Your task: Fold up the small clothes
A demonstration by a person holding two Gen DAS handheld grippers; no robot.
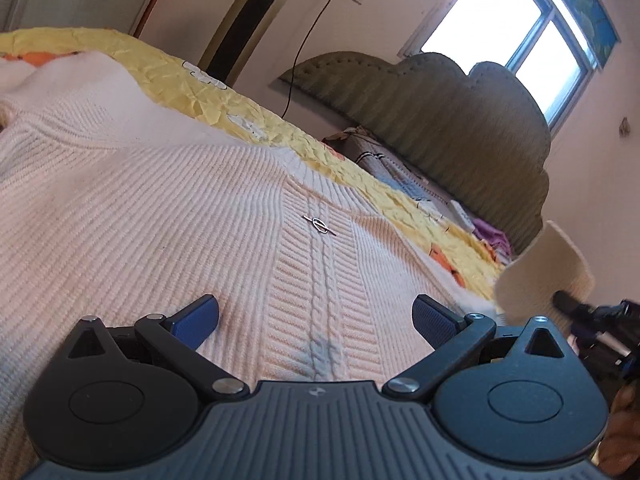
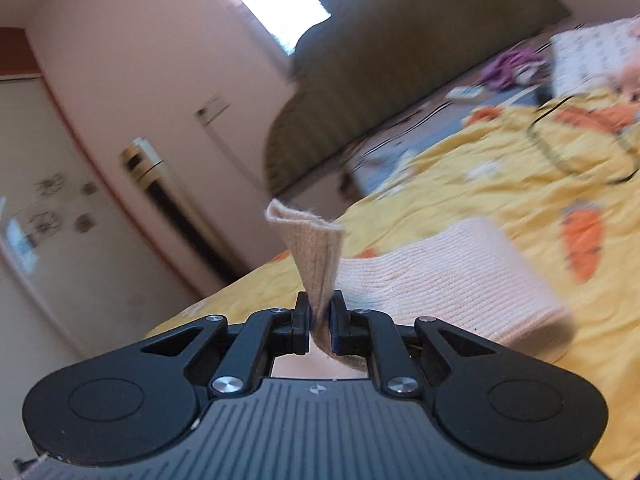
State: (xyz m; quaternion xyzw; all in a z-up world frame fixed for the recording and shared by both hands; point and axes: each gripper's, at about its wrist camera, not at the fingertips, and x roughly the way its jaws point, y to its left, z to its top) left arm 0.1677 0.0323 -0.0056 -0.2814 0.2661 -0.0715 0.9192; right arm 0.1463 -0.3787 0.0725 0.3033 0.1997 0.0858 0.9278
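A pale pink knitted sweater (image 1: pixel 168 208) lies spread on the bed's yellow quilt (image 1: pixel 192 92), front up, laid flat for folding. The right tool (image 2: pixel 319 316) is clamped tight on a ribbed cuff (image 2: pixel 316 248), probably the sleeve end, though that view is blurred, lifting it ready to carry across the body. The left tool (image 1: pixel 316 316) hovers low over the cable-knit front, jaws wide, holding nothing.
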